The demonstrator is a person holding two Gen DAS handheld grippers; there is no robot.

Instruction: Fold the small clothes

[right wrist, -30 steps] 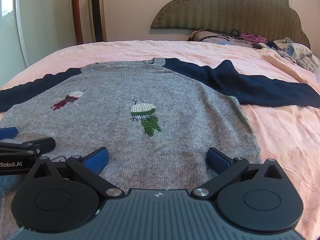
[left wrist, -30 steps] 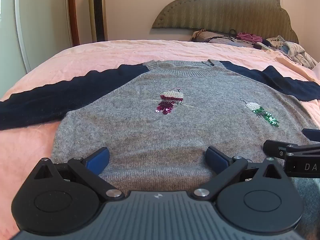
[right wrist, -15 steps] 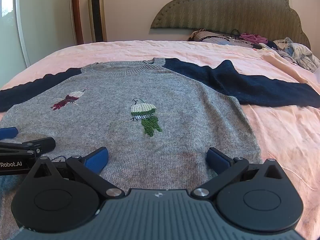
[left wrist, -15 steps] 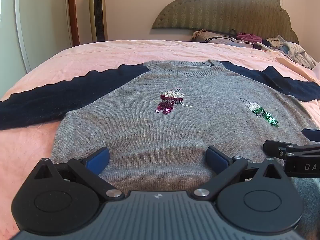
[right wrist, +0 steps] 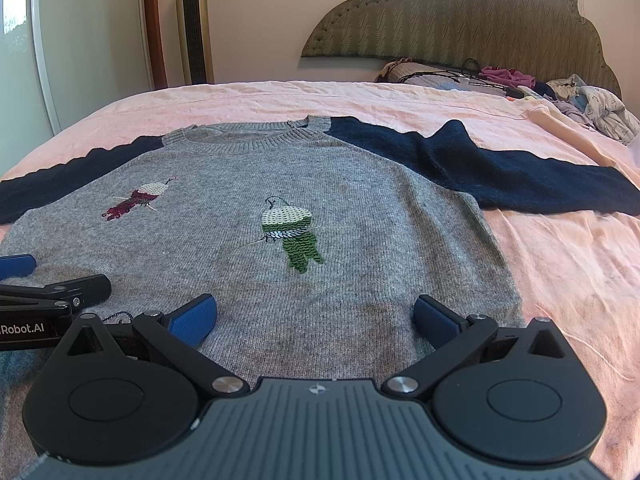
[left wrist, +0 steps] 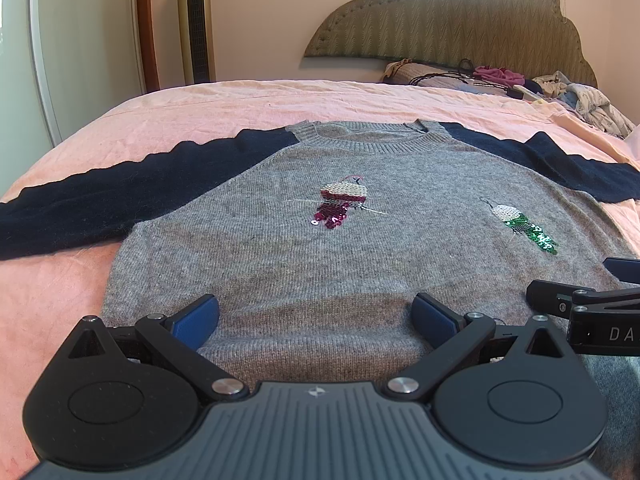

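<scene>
A small grey knit sweater (left wrist: 320, 248) (right wrist: 224, 240) with navy sleeves (left wrist: 104, 196) (right wrist: 500, 176) lies flat, front up, on the pink bed, sleeves spread to both sides. Two sequin birds decorate it, a magenta one (left wrist: 340, 204) (right wrist: 136, 200) and a green one (left wrist: 524, 226) (right wrist: 294, 236). My left gripper (left wrist: 316, 316) is open over the hem on the sweater's left half, with knit between the blue pads. My right gripper (right wrist: 316, 316) is open over the hem on the right half. Each gripper shows at the edge of the other's view.
The pink bedspread (left wrist: 280, 100) stretches beyond the sweater on all sides. A heap of clothes and cords (right wrist: 540, 88) lies at the far right by the padded headboard (right wrist: 460, 20). A tall tower fan (left wrist: 196, 20) and a door stand beyond the bed's far left.
</scene>
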